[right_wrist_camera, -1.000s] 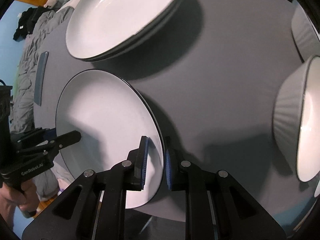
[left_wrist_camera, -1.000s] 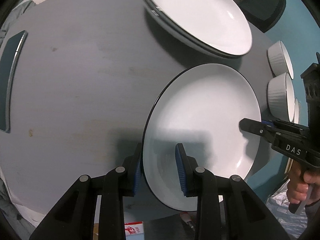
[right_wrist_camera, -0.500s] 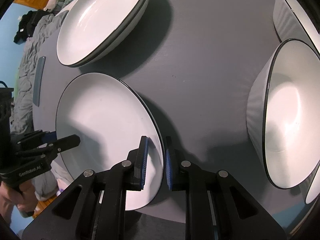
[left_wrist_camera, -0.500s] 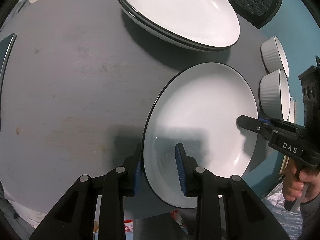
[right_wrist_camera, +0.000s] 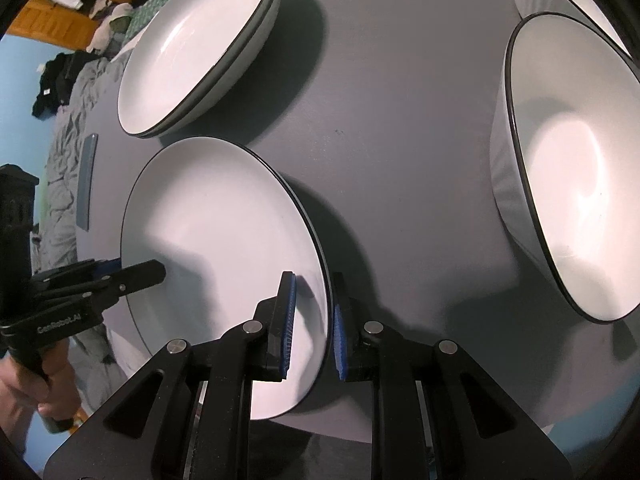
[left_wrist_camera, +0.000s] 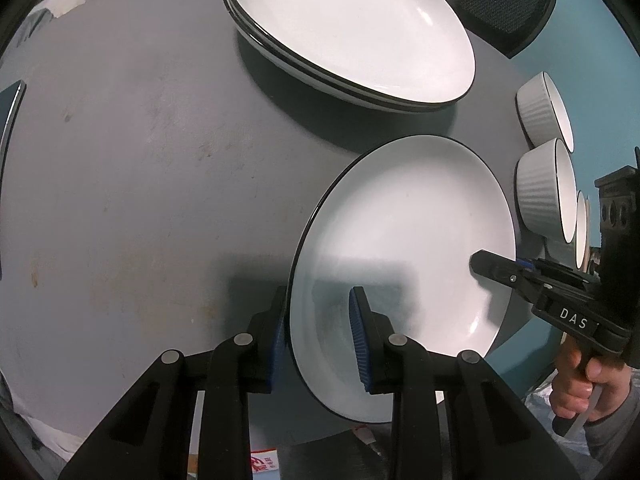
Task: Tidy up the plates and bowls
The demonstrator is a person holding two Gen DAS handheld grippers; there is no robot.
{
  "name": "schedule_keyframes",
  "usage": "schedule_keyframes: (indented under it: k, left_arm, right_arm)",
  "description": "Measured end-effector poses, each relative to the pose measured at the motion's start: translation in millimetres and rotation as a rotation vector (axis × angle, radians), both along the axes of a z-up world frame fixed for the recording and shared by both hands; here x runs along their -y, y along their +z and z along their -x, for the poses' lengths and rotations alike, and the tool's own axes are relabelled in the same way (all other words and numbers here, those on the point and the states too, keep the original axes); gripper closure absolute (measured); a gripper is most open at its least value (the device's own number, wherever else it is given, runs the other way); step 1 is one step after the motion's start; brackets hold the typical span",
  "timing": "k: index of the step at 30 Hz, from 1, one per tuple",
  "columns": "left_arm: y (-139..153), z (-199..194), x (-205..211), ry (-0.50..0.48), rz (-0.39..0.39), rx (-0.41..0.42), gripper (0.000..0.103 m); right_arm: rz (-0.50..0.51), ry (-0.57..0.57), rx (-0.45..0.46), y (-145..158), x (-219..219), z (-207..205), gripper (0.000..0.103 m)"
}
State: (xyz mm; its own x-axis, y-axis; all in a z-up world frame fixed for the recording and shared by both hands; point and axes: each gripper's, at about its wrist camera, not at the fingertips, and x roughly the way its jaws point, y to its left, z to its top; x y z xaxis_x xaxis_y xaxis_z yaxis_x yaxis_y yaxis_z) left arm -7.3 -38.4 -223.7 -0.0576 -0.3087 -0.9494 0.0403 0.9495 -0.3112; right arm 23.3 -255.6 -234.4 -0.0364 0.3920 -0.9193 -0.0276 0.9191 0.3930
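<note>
Fingers (left_wrist_camera: 357, 334) of both grippers pinch white black-rimmed plate (left_wrist_camera: 404, 240).

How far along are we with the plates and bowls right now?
Done: two plates sit stacked at the far side of the table. In hand: the left gripper and right gripper each clamp an opposite rim of a third plate, near the stack. Left: putting it on the stack, then the bowls, which stand separately along the table edge.
</note>
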Motion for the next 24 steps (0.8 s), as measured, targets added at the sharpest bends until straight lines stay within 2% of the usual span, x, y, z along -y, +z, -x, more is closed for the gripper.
schedule_keyframes:
  k: [7,10,13,24]
  left_arm:
    - [-2,-2,3,0.015,-0.006,-0.003,0.080]
    - [-1,-1,3,0.008,-0.041,0.000,0.080]
    - [2,-1,-1,0.018,-0.043,-0.003,0.081]
    - [41,-11,-7,0.032,-0.031,0.031,0.081]
  right_arm:
    - [-0.005,-0.004,0.003,-1,-2,-3,0.086]
    - [-0.014,-0.007,-0.006,-1,8,-3,0.087]
    - [-0.032,-0.006,-0.019,0,14,-4,0.088]
    - [-0.045,0.013,-0.012,31,14,-13,0.089]
